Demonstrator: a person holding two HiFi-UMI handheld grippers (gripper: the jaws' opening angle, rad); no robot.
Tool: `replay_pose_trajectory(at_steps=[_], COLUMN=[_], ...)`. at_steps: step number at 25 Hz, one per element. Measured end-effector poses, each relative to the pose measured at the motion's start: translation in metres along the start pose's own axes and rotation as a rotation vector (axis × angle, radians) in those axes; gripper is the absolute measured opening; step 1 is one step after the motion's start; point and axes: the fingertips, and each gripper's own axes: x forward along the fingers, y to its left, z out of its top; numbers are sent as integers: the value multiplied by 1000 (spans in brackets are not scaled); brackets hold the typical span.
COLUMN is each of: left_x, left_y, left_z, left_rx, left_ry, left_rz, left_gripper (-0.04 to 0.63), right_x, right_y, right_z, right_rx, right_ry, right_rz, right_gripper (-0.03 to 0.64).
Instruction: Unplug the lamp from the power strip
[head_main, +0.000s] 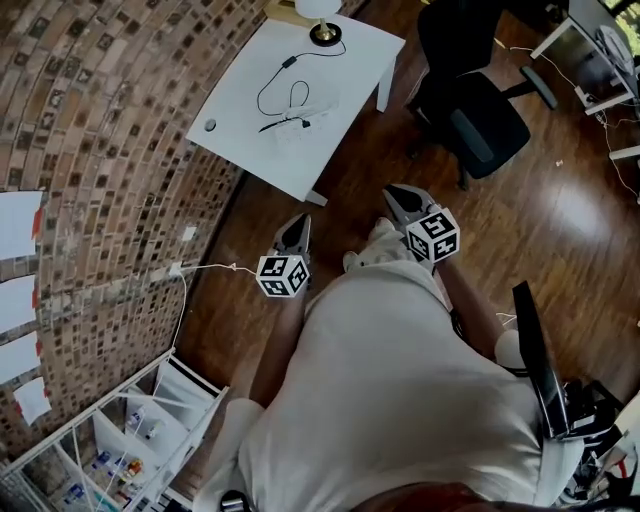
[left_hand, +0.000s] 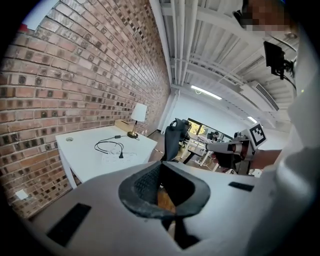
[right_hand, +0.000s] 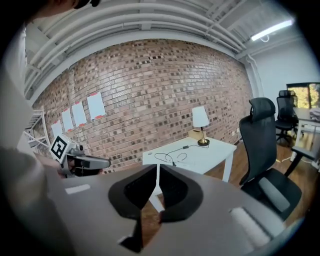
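A lamp (head_main: 318, 20) with a white shade and brass base stands at the far end of a white table (head_main: 235, 135). Its black cord (head_main: 272, 95) loops over the tabletop to a plug (head_main: 303, 123) at a white power strip (head_main: 300, 132), which is hard to make out against the table. Both grippers hang over the wooden floor, well short of the table. My left gripper (head_main: 299, 224) is shut and empty. My right gripper (head_main: 393, 193) is shut as well, with nothing between its jaws. The lamp (right_hand: 201, 121) and table (right_hand: 210, 155) also show in the right gripper view.
A black office chair (head_main: 470, 110) stands right of the table. The brick wall (head_main: 100, 120) runs along the left, with a socket and white cable (head_main: 180, 268) low on it. A wire shelf rack (head_main: 130, 420) sits at bottom left. More desks lie at far right.
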Motion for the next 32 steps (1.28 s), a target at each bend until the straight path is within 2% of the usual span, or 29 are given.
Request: replay_pose_trajectory(at_steps=[8,13,18,24,32], left_x=[37,55,71,92,94], left_y=[-7,-6,-3,-9,-2], left_z=[37,47,41,31,19], left_rx=[-32,-49,-80,-104,-138], left_ry=[-27,-31,-28,-16,17], left_rz=[85,125,174,197,232], left_gripper=[3,3,3,3,3], right_x=[25,40,53,62,74], right_y=[-48,-74,-90,-109,-124], right_z=[53,71,70,60,51], right_rx=[-53,-84,-106,-120,-107], right_ry=[6,15,37,66,103], right_rz=[83,112,152,188,195], right_gripper=[15,15,15,15,15])
